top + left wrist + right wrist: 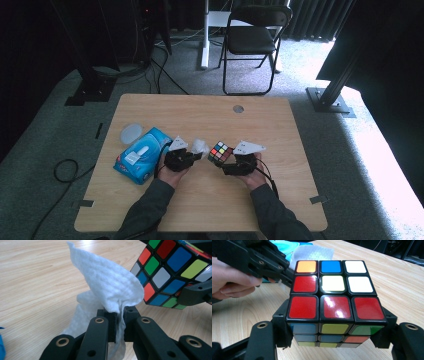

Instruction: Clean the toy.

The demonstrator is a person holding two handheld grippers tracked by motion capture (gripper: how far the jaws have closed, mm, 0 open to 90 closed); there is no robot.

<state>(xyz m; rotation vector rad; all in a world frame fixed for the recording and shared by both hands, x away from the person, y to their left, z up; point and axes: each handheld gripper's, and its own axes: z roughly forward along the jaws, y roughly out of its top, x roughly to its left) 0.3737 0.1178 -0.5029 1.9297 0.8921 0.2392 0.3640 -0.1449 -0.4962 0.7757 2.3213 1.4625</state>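
Wooden table (200,115), left tongs (119,315) pinching tissue (110,282), right tongs (334,340) clamping cube (332,290)

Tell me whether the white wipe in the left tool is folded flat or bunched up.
Bunched up. The white wipe rises crumpled from the left tool, whose jaws are shut on it; one corner sticks up in a peak beside the puzzle cube.

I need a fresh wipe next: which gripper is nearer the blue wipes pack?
Left. The left gripper, shut on a white wipe, sits just right of the blue wipes pack. The right gripper, holding the cube, is farther right.
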